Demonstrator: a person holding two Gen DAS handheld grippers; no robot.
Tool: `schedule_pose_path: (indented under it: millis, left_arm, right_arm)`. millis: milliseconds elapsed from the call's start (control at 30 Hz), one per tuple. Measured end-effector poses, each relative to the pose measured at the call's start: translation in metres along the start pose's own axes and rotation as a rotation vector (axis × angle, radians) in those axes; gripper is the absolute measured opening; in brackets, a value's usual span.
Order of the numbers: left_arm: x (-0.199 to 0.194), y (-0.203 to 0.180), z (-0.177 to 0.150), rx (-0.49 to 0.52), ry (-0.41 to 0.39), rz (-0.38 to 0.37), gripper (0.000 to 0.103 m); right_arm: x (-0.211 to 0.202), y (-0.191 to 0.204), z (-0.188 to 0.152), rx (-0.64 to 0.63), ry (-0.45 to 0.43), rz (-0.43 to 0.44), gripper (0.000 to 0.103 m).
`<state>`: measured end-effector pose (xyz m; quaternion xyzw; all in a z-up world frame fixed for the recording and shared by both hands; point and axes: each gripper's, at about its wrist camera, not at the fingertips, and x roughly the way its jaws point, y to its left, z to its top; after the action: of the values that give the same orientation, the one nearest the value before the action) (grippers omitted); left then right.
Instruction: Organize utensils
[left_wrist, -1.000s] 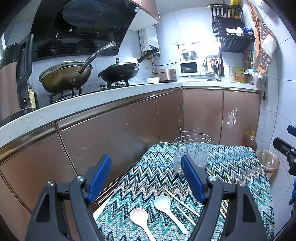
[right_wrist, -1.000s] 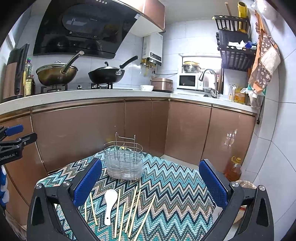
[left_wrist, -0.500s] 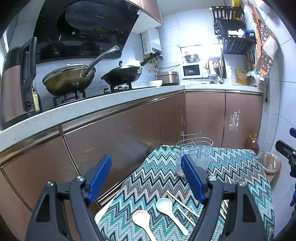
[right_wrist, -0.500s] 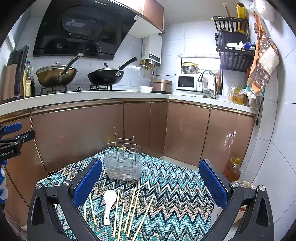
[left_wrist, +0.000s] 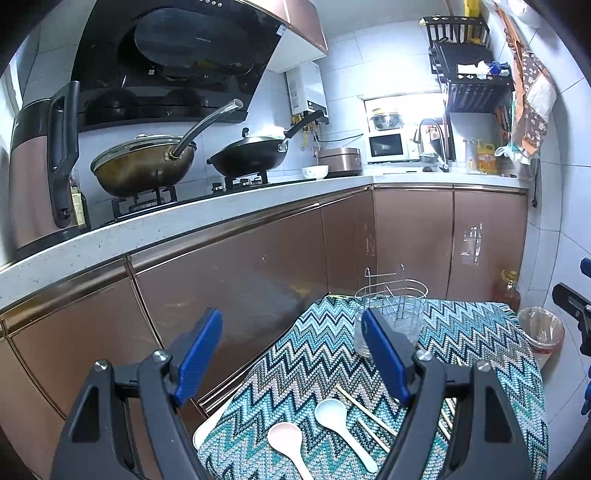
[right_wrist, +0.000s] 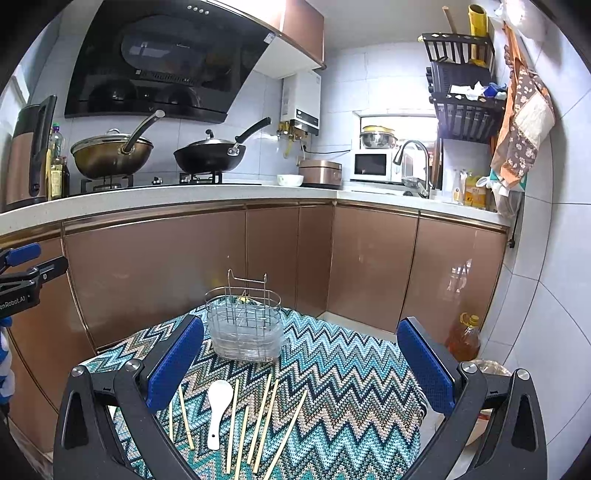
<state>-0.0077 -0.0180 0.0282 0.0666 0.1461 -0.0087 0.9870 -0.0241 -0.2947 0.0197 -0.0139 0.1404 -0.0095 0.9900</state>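
A small table under a zigzag cloth (right_wrist: 343, 373) carries a wire utensil caddy (right_wrist: 244, 326) at its far side. Several wooden chopsticks (right_wrist: 264, 417) and a white spoon (right_wrist: 217, 406) lie loose in front of it. The left wrist view shows the same white spoon (left_wrist: 341, 424), a pink spoon (left_wrist: 286, 441), chopsticks (left_wrist: 365, 406) and the caddy (left_wrist: 397, 308). My left gripper (left_wrist: 291, 354) hangs open above the table's left edge, holding nothing. My right gripper (right_wrist: 301, 363) is open above the utensils, also holding nothing.
Brown kitchen cabinets (right_wrist: 221, 258) wrap behind and left of the table, with woks on the hob (right_wrist: 147, 151). An oil bottle (right_wrist: 463, 338) stands on the floor at the right. A lined bin (left_wrist: 541, 330) sits beside the table's right end.
Both grippers have drifted slightly and the view has shifted a little; the jaws stay open and no utensil has moved.
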Motion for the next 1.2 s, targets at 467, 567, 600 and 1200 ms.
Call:
schedule_pose_path:
  millis: [467, 567, 600, 1200]
  left_arm:
    - [-0.008, -0.004, 0.001, -0.009, -0.014, -0.017, 0.077]
    - [-0.009, -0.004, 0.001, -0.014, -0.016, -0.021, 0.077]
    - [-0.009, -0.004, 0.001, -0.017, -0.016, -0.023, 0.077]
    - [-0.018, -0.001, 0.002, -0.007, -0.048, -0.033, 0.077]
  right_arm:
    - [-0.003, -0.001, 0.000, 0.000, -0.005, -0.004, 0.103]
    - [-0.003, 0.000, 0.001, -0.006, -0.004, -0.003, 0.103]
    - [-0.004, -0.001, 0.001, -0.007, -0.004, -0.003, 0.103]
    - [-0.010, -0.008, 0.000, 0.006, -0.025, -0.003, 0.103]
